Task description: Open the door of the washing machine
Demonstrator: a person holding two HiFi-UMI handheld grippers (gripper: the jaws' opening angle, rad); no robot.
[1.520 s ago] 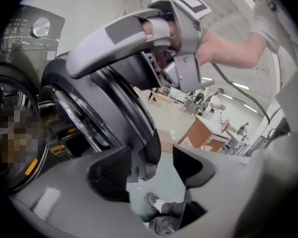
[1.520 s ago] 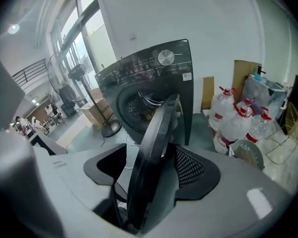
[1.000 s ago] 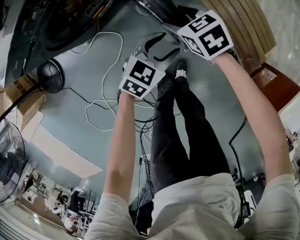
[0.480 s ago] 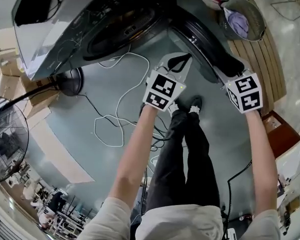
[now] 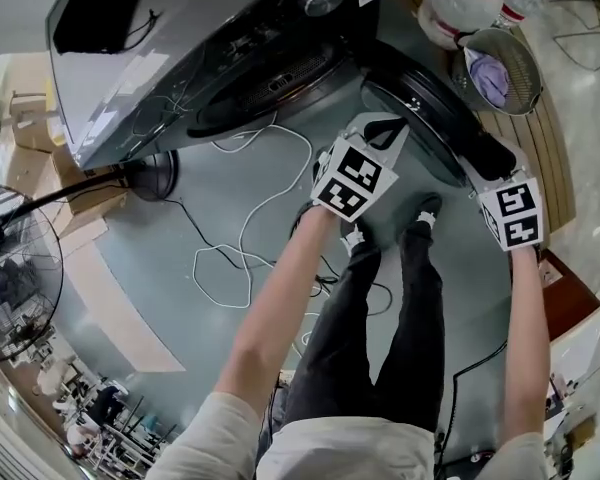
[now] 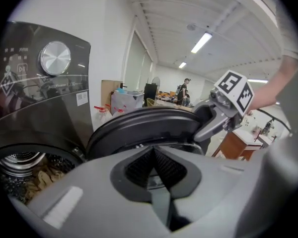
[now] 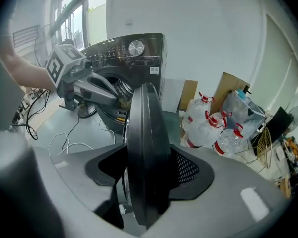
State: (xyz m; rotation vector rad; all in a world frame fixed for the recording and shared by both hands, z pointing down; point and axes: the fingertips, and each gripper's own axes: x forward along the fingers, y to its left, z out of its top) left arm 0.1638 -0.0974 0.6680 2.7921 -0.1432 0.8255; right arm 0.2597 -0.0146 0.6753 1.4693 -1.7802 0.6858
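On the washer (image 5: pixel 180 58) we see small white print and icons beside the dial (image 6: pixel 54 57). They are too small to read, and so is the white sticker (image 6: pixel 82 98) below them. Each gripper's cube bears black-and-white square markers and no words. The bottles (image 7: pixel 208 123) at the right of the right gripper view have red caps and bands, and their labels are unreadable.

Both bare forearms reach up from the bottom of the head view.

The left gripper (image 5: pixel 385 126) sits at upper centre, tilted down and pointing toward the door (image 5: pixel 420 118). In its own view the jaws are pressed together with nothing between them.

The right gripper (image 5: pixel 485 153) is at the upper right of the head view, angled more steeply down onto the door's outer edge. In the right gripper view its jaws have just been closing a little. They stand wide, clamped on the door's dark rim, which runs upright between the pads and fills the gap.

The door stands open, swung out to the right of the drum (image 6: pixel 20 172). It lies in the upper centre-right of the head view, just above the person's shoes.
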